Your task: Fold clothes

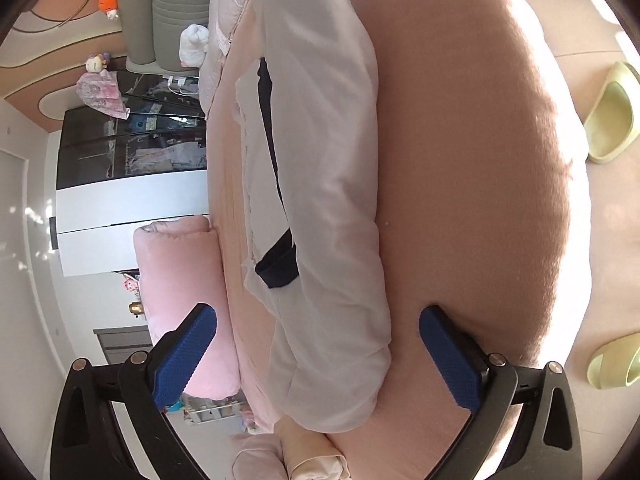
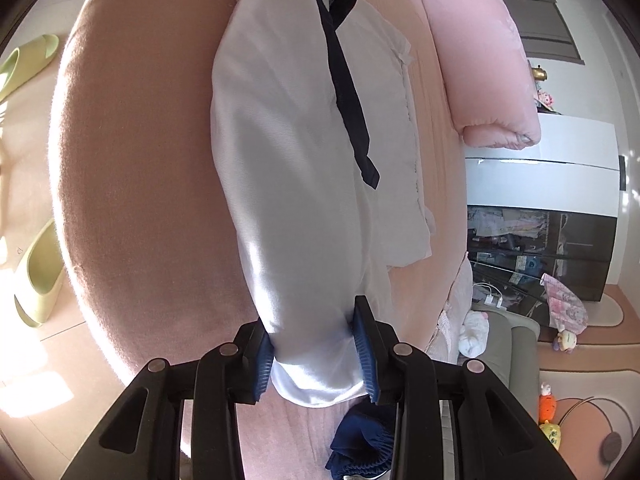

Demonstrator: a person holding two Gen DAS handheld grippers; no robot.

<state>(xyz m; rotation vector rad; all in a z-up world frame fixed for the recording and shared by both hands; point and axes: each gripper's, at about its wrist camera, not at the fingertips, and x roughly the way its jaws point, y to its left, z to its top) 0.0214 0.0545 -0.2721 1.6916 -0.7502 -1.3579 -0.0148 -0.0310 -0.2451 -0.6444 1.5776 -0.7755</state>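
Pinching one end of the white garment (image 2: 288, 152) with my right gripper (image 2: 316, 354), left gripper (image 1: 318, 354) spread fully wide and holding nothing

Right pads are pressed into the bunched hem, so that end stays anchored while the folded bundle lies lengthwise along the pink bed (image 2: 132, 152). Left jaws straddle the opposite end without pressing it, probably free to regrip for the next fold. Dark navy strip (image 2: 346, 92) runs along the top layer, could slide out when I fold. Around: a dark blue garment (image 2: 360, 436) sits on the bed just below my right jaws, a pink rolled blanket (image 2: 480, 64) lies at the bed's far side, green slippers (image 1: 610, 114) on the floor, wardrobe (image 1: 132, 184) beyond. Blanket and blue garment crowd the folding room; nothing blocks the bundle itself
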